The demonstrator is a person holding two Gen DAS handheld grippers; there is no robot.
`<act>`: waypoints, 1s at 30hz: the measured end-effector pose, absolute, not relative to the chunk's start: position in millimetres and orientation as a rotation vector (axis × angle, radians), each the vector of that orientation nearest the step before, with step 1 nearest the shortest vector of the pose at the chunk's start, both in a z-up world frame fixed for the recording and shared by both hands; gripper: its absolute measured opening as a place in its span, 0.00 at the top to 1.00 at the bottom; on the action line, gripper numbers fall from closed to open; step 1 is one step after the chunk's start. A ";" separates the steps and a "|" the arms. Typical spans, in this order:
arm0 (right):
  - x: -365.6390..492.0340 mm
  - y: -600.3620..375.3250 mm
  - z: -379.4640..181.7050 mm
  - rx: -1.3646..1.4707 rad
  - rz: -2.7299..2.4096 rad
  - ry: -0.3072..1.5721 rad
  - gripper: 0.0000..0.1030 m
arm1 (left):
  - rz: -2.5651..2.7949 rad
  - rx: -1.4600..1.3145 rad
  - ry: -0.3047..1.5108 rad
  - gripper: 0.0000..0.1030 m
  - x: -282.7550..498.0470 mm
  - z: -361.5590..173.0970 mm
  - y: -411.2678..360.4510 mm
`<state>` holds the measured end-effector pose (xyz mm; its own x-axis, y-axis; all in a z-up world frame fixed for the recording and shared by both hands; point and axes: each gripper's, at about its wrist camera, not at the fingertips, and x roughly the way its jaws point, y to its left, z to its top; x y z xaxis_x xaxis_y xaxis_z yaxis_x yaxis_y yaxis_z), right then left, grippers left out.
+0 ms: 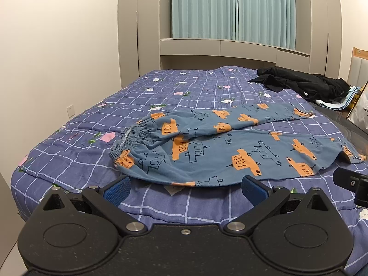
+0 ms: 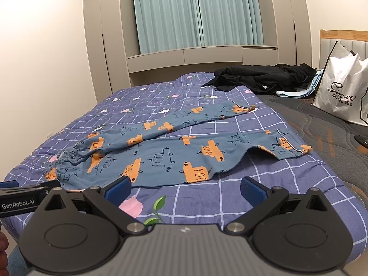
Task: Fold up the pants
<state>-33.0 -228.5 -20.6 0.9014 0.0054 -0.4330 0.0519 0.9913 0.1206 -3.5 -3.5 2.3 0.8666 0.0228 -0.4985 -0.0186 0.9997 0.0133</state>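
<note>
pants [image 1: 230, 151] spread flat on quilt [image 1: 69, 119], legs apart | left gripper [image 1: 185, 187] jaws apart, empty, at near hem | right gripper [image 2: 185, 187] jaws apart, empty

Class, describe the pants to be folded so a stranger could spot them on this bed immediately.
Start at the bed's purple grid-patterned quilt. Spread flat across its near half lie the blue cotton pants, legs parted. Unlike the crumpled black clothes near the headboard, they carry orange vehicle prints and a gathered elastic waistband.
</note>
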 end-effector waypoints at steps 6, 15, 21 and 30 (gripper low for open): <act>-33.2 -228.9 -21.5 0.132 -0.027 0.451 0.00 | 0.023 0.010 0.523 0.01 -3.4 2.0 -3.7; -34.4 -230.6 -22.8 0.132 -0.030 0.456 0.00 | 0.023 0.013 0.525 0.01 -3.4 1.2 -4.1; -34.4 -231.0 -22.7 0.131 -0.030 0.457 0.00 | 0.024 0.014 0.524 0.01 -3.5 1.2 -4.5; -34.4 -231.1 -22.9 0.130 -0.030 0.459 0.00 | 0.025 0.015 0.525 0.01 -3.6 1.2 -5.1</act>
<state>-34.4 -231.1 -22.9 0.8964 0.0009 -0.4433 0.0578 0.9912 0.1189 -3.6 -5.1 1.2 0.8652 0.0273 -0.5007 -0.0195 0.9996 0.0207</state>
